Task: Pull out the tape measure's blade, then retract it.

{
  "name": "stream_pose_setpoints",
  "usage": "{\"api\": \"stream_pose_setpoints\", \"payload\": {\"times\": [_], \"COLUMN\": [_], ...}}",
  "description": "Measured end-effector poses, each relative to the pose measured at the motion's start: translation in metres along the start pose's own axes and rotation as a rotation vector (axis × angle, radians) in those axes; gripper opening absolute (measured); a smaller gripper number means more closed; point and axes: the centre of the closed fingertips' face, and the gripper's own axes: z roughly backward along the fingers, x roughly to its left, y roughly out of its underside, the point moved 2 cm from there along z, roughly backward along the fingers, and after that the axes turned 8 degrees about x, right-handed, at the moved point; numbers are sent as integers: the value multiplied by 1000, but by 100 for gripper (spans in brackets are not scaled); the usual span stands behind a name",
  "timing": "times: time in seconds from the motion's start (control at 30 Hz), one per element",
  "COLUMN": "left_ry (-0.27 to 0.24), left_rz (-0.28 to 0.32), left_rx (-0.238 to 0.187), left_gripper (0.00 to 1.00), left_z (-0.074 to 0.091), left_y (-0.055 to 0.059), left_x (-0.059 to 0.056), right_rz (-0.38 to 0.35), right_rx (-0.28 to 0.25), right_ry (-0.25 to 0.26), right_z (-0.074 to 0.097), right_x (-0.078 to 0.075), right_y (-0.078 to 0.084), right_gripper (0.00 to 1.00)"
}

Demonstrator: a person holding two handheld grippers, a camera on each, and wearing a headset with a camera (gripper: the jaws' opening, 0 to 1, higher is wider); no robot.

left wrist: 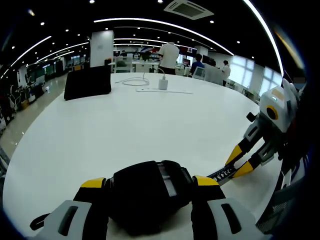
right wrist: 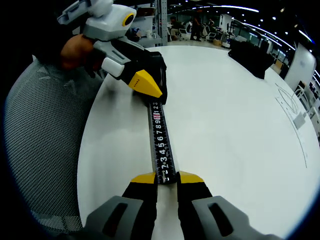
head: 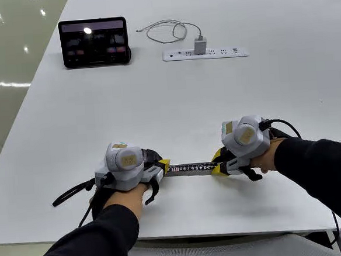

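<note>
Black tape measure case [left wrist: 150,195] sits clamped between the jaws of my left gripper [head: 160,167] on the white table [head: 175,104]. Its blade [right wrist: 160,140] runs out, flat along the table, to my right gripper [right wrist: 167,178], whose jaws pinch the blade's tip.
</note>
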Motion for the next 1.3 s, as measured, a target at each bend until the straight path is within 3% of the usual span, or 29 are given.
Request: {"api": "stream_pose_setpoints", "payload": {"times": [1.3], "left_ry": [0], "left_rz": [2], "left_rx": [-2], "left_gripper": [63], "left_z": [0], "left_y": [0], "left_x": [0], "right_rz": [-9], "right_rx": [-57], "right_ry": [9], "right_z": [-13], "right_x": [6], "right_y": [-22], "right_gripper": [10]}}
